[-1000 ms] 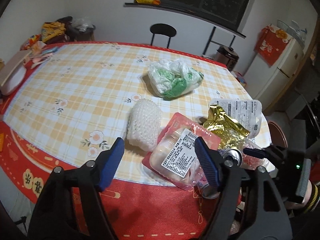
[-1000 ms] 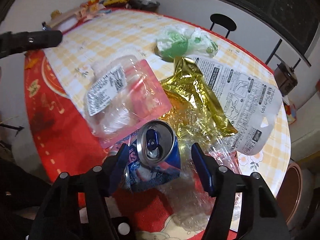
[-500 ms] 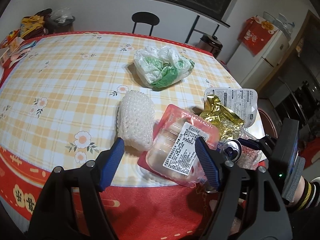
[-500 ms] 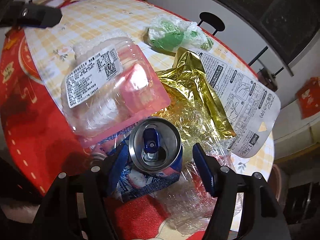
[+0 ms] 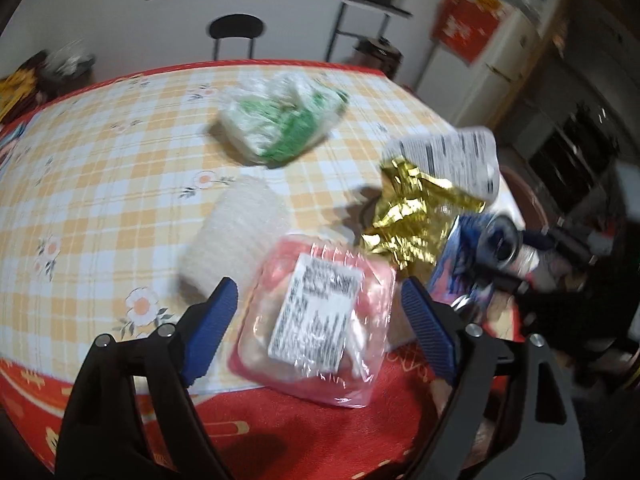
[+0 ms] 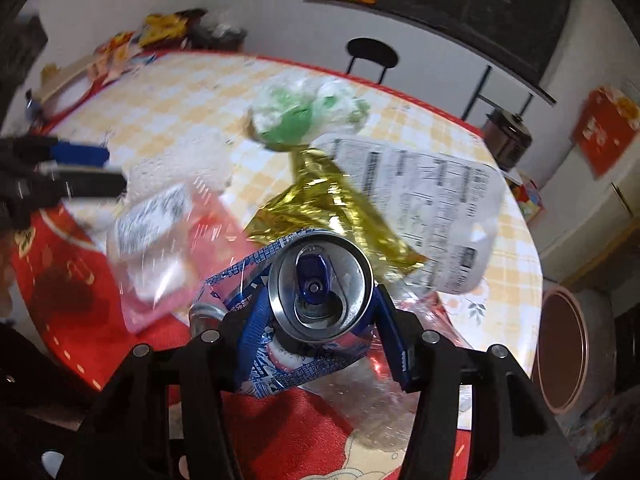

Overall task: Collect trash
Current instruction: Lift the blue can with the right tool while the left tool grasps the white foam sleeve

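Nothing legible anywhere: both views motion-blurred. White printed label (image 5: 314, 312) on the clear pink food tray (image 5: 320, 340), with barcode-like dark lines, too smeared to read; the same for the dense black print on the white pouch (image 6: 436, 204) beside the gold foil wrapper (image 6: 332, 208). Blue-and-white wrapper (image 6: 260, 360) around the drink can (image 6: 320, 284) printed with small characters, unreadable; yellow characters on the red border of the desk (image 5: 280, 420) cloth and on the red hanging (image 6: 604, 128) at the right also indistinct.
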